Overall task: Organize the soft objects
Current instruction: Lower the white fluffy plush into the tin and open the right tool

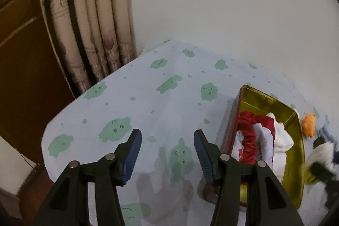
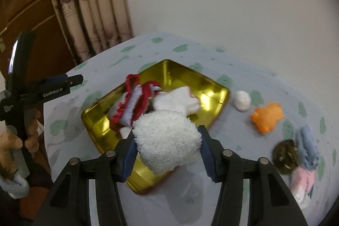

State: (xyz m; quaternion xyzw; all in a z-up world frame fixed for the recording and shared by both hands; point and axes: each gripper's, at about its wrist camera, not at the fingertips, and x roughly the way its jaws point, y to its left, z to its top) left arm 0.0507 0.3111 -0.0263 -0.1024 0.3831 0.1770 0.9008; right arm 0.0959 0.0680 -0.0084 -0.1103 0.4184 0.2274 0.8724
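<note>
Right wrist view: right tool [image 2: 167, 148] clamped on white fluffy toy [image 2: 167, 141] above gold tin [image 2: 214, 94], two items inside; orange toy [image 2: 267, 118], white ball [image 2: 242, 100] remain on surface [image 2: 233, 173]. Left tool [image 1: 167, 154] apart, empty.

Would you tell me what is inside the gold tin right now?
Inside the gold tin lie a red and white cloth and a white plush piece. The fluffy white toy, held in the right gripper, covers the tin's near part.

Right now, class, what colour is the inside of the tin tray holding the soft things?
Shiny gold. The tin tray shows it best in the right wrist view.
</note>
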